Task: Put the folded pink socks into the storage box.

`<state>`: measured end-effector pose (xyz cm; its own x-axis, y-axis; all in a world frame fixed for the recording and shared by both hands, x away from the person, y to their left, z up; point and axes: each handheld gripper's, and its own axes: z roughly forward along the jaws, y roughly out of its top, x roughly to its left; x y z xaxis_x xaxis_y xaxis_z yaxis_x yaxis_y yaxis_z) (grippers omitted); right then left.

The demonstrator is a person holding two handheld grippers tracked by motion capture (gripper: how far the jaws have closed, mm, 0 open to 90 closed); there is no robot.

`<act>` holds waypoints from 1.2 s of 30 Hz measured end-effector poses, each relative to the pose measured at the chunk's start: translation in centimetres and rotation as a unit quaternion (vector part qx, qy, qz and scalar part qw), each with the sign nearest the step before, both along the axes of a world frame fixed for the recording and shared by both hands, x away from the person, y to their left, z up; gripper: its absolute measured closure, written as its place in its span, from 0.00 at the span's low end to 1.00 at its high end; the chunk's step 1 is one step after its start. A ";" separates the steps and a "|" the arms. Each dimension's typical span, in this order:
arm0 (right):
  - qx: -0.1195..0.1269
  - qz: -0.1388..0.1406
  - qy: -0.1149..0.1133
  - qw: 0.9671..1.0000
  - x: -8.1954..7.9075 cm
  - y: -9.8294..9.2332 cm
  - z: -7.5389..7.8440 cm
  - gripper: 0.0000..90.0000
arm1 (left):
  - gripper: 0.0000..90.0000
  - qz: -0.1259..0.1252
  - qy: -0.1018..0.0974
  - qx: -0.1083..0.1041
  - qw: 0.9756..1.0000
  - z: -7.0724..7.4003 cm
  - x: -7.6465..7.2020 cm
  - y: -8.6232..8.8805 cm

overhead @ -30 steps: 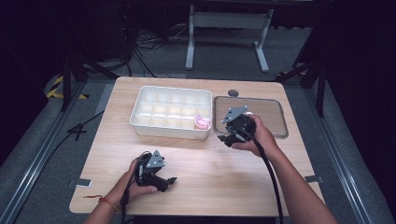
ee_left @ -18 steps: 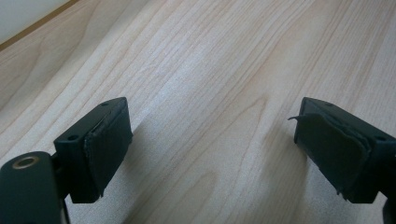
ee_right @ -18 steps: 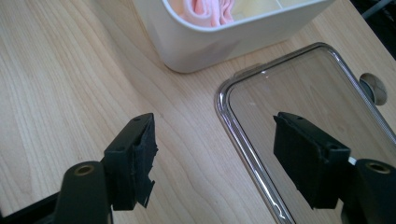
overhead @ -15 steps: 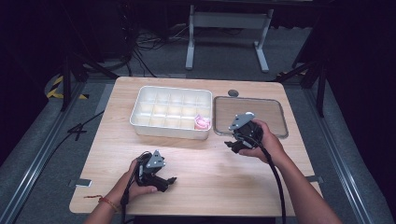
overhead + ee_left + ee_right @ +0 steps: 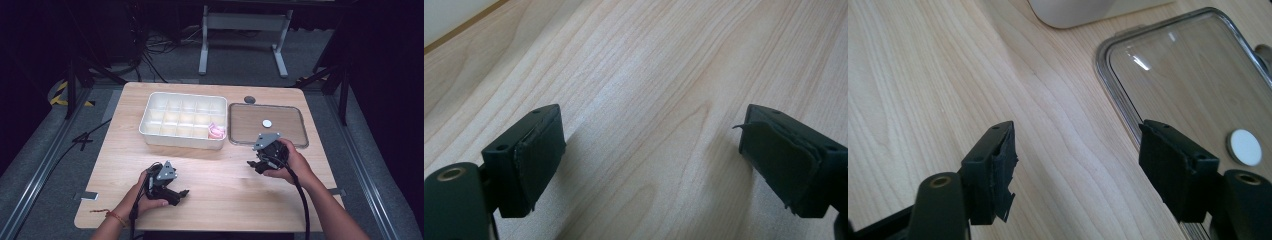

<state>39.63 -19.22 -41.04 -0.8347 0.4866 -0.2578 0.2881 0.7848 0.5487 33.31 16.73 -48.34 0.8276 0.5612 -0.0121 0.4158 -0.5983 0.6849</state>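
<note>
Right claw [image 5: 256, 164] agape, empty; white disc [image 5: 267, 123] at 12 o'clock on clear lid [image 5: 295, 144]: approach low, straddle squarely. Left claw [image 5: 181, 194] agape, empty.

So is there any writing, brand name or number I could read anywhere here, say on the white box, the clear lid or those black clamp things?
None can be read.
The white divided box, the clear lid with the small white disc on it, and both grippers, left gripper and right gripper, carry no visible lettering.
The yellow-and-black striped mark on the floor is a pattern, not words.
</note>
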 end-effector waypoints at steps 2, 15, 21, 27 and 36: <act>-0.001 -0.008 -0.004 1.000 -0.3 -0.4 -0.3 0.36 | 0.13 0.000 0.000 -0.001 1.000 0.0 0.0 0.0; 0.009 -0.012 -0.005 1.000 -2.6 -2.5 -1.8 0.35 | 0.12 0.000 0.000 0.000 1.000 0.0 0.0 0.0; 0.017 -0.018 -0.006 1.000 -3.5 -3.7 -2.6 0.35 | 0.12 0.000 0.001 0.000 1.000 0.0 0.0 0.0; 0.034 -0.029 -0.012 0.999 -4.4 -5.5 -3.4 0.35 | 0.12 0.001 0.001 0.000 1.000 0.0 0.0 0.0; 0.056 -0.043 -0.007 0.997 -5.7 -8.0 -4.8 0.35 | 0.12 0.002 0.001 0.000 1.000 0.0 0.0 -0.1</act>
